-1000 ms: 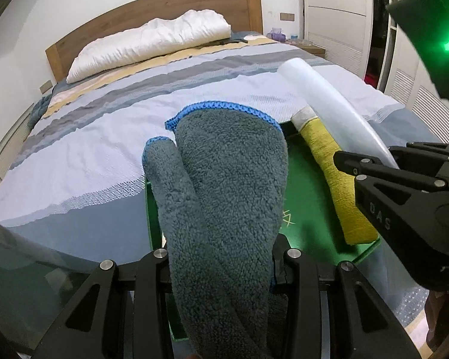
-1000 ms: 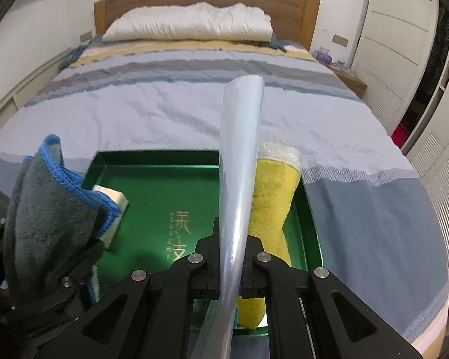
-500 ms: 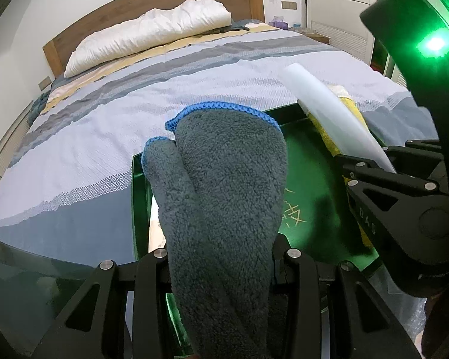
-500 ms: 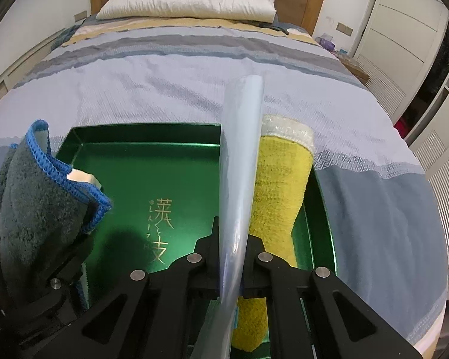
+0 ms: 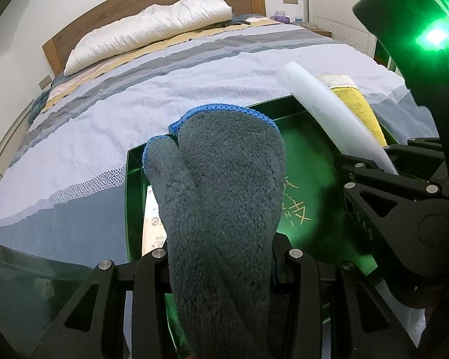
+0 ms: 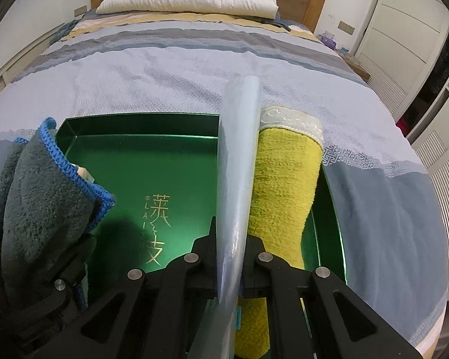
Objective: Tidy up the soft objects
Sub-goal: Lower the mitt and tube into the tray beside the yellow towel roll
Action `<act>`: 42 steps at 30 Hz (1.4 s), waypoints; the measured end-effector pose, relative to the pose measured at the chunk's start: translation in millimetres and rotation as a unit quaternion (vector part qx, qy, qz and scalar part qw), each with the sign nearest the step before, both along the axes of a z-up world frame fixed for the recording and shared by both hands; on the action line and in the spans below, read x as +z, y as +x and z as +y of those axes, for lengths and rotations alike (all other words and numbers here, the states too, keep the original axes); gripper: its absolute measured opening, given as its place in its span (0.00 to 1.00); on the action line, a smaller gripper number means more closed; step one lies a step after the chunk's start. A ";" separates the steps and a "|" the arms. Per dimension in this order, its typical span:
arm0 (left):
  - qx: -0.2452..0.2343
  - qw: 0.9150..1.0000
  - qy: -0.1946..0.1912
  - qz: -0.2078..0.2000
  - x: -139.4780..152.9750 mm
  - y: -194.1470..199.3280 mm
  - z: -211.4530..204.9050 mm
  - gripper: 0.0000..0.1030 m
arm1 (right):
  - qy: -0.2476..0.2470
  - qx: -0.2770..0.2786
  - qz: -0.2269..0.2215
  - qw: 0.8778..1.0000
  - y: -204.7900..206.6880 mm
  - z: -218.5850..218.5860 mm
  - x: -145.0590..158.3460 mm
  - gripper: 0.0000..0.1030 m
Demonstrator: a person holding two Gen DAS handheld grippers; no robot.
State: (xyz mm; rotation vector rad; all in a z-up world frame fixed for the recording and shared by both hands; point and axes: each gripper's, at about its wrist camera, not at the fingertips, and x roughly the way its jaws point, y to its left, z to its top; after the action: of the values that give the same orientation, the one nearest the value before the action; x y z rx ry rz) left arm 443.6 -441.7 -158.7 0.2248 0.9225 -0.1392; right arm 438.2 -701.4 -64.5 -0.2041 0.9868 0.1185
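One green tray [image 6: 140, 161] lies on the striped bed cover [image 6: 170, 71], gold characters printed on its floor. Along its right wall lies a rolled yellow towel [image 6: 284, 191], its white-trimmed end at the far rim. At the left, near side a pale packet [image 5: 154, 218] rests on the tray floor, mostly hidden.

The left gripper [image 5: 221, 257] is clamped partway closed around a folded grey cloth with blue edging [image 5: 224, 179], held above the tray's left side. The right gripper [image 6: 232, 257] is pinched almost fully together on a flattened clear plastic roll [image 6: 239, 137], which juts out over the tray just left of the yellow towel.

Compared with a second ago, both grippers have come lower and nearer the tray, which now fills more of each view; both grips are unchanged.
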 end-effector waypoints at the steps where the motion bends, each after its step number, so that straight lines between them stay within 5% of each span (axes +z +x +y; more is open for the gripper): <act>1: 0.001 1.000 0.000 0.002 -1.1 0.8 0.0 0.34 | -0.001 0.000 0.000 1.000 0.8 0.7 -1.0 0.07; 8: 0.003 1.000 0.004 0.004 -4.9 1.7 -1.7 0.36 | -0.003 0.000 0.001 1.000 1.9 1.1 -5.6 0.09; 18: 0.006 1.000 0.002 0.009 -6.5 3.4 -0.7 0.43 | -0.004 -0.005 0.001 1.000 8.3 5.3 -8.4 0.28; 42: 0.019 1.000 0.005 0.003 -7.0 4.5 -0.4 0.43 | -0.034 -0.008 0.003 0.999 18.9 12.2 -7.7 0.27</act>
State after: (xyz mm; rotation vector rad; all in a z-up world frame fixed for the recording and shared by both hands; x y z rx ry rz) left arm 448.1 -442.1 -165.7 0.2162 0.9338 -0.0993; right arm 457.1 -689.2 -72.2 -0.2570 0.9995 0.0706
